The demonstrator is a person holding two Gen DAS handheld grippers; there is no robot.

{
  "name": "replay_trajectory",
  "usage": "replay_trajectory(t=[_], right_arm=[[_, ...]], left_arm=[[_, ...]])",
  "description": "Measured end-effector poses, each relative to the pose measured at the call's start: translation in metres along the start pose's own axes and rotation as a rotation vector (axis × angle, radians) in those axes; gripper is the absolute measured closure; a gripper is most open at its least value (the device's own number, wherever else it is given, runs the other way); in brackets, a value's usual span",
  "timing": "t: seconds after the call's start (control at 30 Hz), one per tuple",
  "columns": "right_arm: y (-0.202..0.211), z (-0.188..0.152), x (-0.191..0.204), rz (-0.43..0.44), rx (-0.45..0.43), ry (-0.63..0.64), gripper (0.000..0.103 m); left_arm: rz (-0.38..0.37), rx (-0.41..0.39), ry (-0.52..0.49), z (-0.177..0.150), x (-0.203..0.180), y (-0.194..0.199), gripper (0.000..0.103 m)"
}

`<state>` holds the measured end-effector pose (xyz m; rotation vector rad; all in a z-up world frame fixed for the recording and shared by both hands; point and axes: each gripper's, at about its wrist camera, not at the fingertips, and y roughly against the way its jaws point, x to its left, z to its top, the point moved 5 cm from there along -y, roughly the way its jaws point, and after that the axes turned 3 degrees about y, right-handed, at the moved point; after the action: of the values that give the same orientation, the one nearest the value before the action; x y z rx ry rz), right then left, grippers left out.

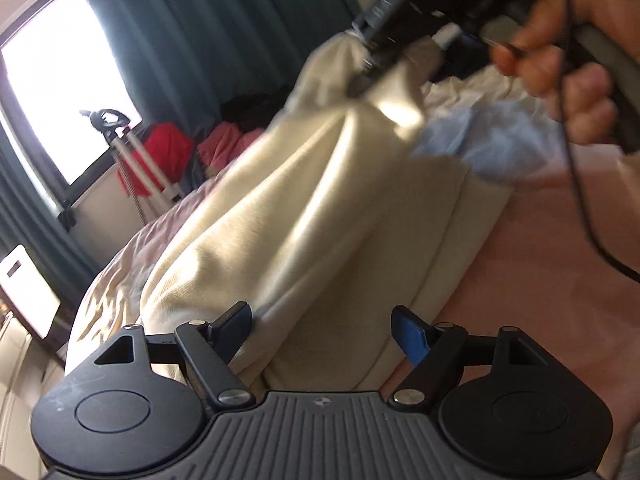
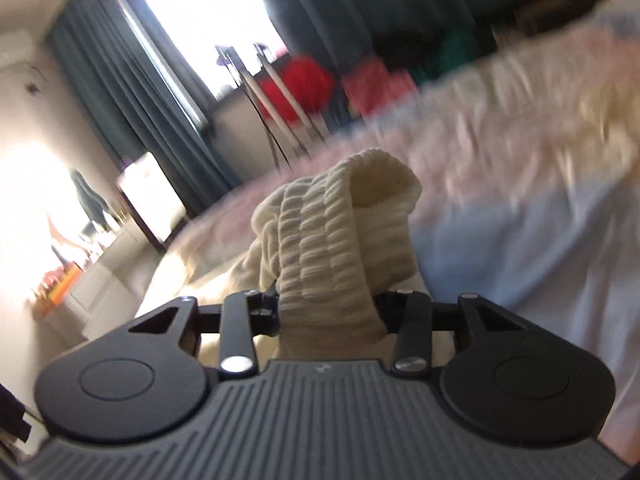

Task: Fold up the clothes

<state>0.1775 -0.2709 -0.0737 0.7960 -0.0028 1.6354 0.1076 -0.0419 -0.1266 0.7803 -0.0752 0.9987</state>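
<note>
We are clamping the right gripper (image 2: 326,312) on the soft, limp sweater's (image 1: 304,216) cuff; the left gripper (image 1: 322,322), at 6 o'clock, is gaping.

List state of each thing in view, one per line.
Left gripper: open, fingers either side of cloth, not clamped.
Right gripper: shut on the cream ribbed cuff.
Cream knit garment: partly lifted off the bed, one end held up, rest draped.
Cream ribbed cuff: bunched, sticking up between the jaws.
Light blue cloth: crumpled on the bed.
Pink bedsheet: spread, wrinkled.
Teal curtains: drawn aside, window uncovered.
</note>
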Motion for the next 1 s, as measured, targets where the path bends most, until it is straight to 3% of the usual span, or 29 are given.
replay_trajectory(t=[0.07, 0.2, 0.27, 0.47, 0.57, 0.63, 0.67, 0.73, 0.87, 1.0], right_arm=[[0.01, 0.013, 0.0, 0.004, -0.063, 0.021, 0.06], [-0.014, -0.006, -0.039, -0.069, 0.054, -0.074, 0.057], [-0.027, -0.02, -0.056, -0.083, 0.115, -0.134, 0.053], [-0.026, -0.015, -0.057, -0.062, 0.116, -0.167, 0.052], [-0.025, -0.019, -0.058, -0.047, 0.119, -0.225, 0.051], [-0.025, -0.02, -0.058, -0.028, 0.124, -0.249, 0.047], [-0.026, -0.022, -0.056, -0.014, 0.136, -0.256, 0.039], [-0.026, -0.025, -0.053, 0.015, 0.16, -0.272, 0.023], [-0.036, -0.033, -0.049, 0.022, 0.205, -0.231, 0.022], [-0.046, -0.042, -0.046, 0.026, 0.25, -0.185, 0.014]], left_arm=[[-0.062, 0.016, 0.035, 0.0, -0.003, 0.001, 0.025], [-0.093, 0.094, 0.034, -0.008, -0.011, -0.01, 0.036], [-0.094, 0.12, 0.026, -0.01, -0.014, -0.014, 0.036], [-0.008, -0.021, 0.061, 0.008, -0.004, 0.014, 0.025], [0.088, -0.1, 0.066, 0.017, 0.004, 0.02, 0.017], [0.141, -0.108, 0.05, 0.02, 0.006, 0.015, 0.017], [0.156, -0.091, 0.04, 0.02, 0.007, 0.007, 0.017], [0.19, -0.05, 0.023, 0.016, 0.01, -0.011, 0.02], [0.281, 0.008, 0.017, 0.012, 0.017, -0.036, 0.025], [0.304, 0.008, 0.083, 0.008, 0.029, -0.033, 0.047]])
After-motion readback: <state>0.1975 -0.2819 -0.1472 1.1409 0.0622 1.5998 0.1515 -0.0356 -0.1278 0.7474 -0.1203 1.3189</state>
